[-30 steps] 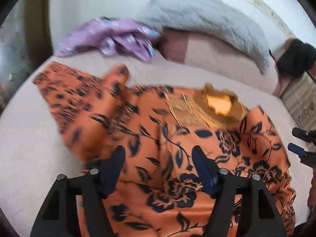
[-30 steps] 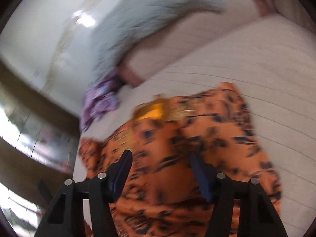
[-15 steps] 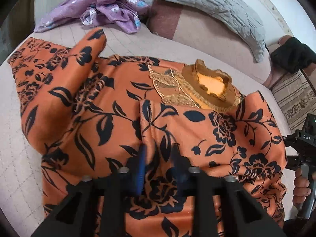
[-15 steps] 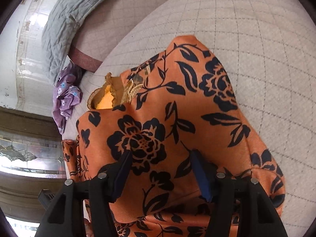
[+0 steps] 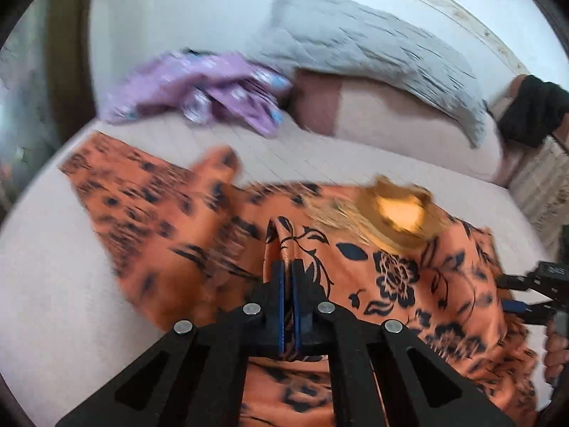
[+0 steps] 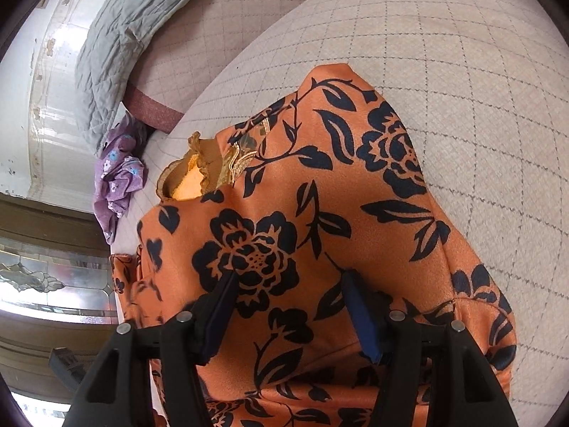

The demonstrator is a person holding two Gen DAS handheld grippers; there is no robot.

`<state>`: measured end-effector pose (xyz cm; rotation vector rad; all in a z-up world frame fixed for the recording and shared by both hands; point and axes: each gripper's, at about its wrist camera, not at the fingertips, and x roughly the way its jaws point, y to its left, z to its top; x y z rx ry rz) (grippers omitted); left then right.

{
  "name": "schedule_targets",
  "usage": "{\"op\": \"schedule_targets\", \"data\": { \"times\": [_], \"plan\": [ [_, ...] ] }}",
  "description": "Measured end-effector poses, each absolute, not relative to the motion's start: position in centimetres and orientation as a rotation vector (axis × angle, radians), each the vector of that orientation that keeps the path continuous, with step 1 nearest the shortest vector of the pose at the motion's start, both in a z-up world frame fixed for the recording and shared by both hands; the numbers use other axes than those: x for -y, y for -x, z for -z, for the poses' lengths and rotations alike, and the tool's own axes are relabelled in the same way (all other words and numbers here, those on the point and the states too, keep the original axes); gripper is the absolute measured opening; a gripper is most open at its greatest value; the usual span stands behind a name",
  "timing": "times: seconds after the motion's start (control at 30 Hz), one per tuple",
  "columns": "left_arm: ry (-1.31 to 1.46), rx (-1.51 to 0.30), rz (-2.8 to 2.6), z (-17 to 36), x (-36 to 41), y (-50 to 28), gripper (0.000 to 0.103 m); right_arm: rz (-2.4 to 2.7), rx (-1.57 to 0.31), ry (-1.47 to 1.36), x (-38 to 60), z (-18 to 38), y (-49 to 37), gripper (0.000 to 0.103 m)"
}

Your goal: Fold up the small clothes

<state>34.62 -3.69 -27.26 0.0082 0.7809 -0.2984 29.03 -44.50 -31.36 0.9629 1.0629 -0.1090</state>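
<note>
Quilted beige bed cover [image 5: 53, 284] fills the surface, grid stitching sharp in the right wrist view [image 6: 462, 71]. Left wrist view is motion-blurred. Far left at the back, a crumpled purple floral garment [image 5: 199, 89] lies on the bed by a grey quilted pillow [image 5: 373, 57]; both also show in the right wrist view, garment [image 6: 117, 178], pillow [image 6: 117, 35]. Orange dress with black floral print [image 5: 391, 277] lies spread across the middle of the bed, one sleeve out to the left, gold-trimmed neckline [image 5: 402, 213] toward the pillow end, long axis running from neckline back toward the grippers. Left gripper [image 5: 287, 284] is clamped tight on a pinched-up fold of the dress, blue pads pressing the cloth. Right gripper [image 6: 291, 306] stands moderately wide, jaws resting apart on the dress [image 6: 320, 195], nothing pinched. At the right edge of the left wrist view the right gripper [image 5: 533, 295] shows with a hand [image 5: 554, 356] on its grip; its lettering is too blurred to read.
</note>
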Motion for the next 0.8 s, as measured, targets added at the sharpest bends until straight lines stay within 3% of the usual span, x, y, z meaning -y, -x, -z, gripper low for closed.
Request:
{"op": "schedule_targets", "data": {
  "times": [0.37, 0.57, 0.63, 0.7, 0.73, 0.8],
  "plan": [
    [-0.149, -0.923, 0.170, 29.8, 3.0, -35.9, 0.005, -0.034, -0.887, -0.658, 40.1, 26.8, -29.7, 0.063],
    [-0.001, -0.979, 0.153, 29.6, -0.5, -36.9, 0.006, -0.025, -1.069, -0.448, 35.8, 30.3, -32.1, 0.062],
    [0.083, -0.949, 0.148, 28.6, -2.3, -37.0, 0.018, 0.001, -1.051, -0.375, 34.8, 30.4, -32.2, 0.062],
    [0.126, -0.914, 0.084, 27.9, -4.1, -37.3, 0.067, 0.006, -1.048, -0.312, 33.9, 29.9, -32.2, 0.062],
    [0.149, -0.893, 0.038, 27.6, -5.3, -37.5, 0.074, -0.005, -1.042, -0.322, 33.9, 29.8, -32.0, 0.062],
    [0.218, -0.879, -0.035, 27.7, -7.6, -38.0, 0.076, -0.014, -1.031, -0.364, 34.1, 29.5, -31.7, 0.062]
  ]
}}
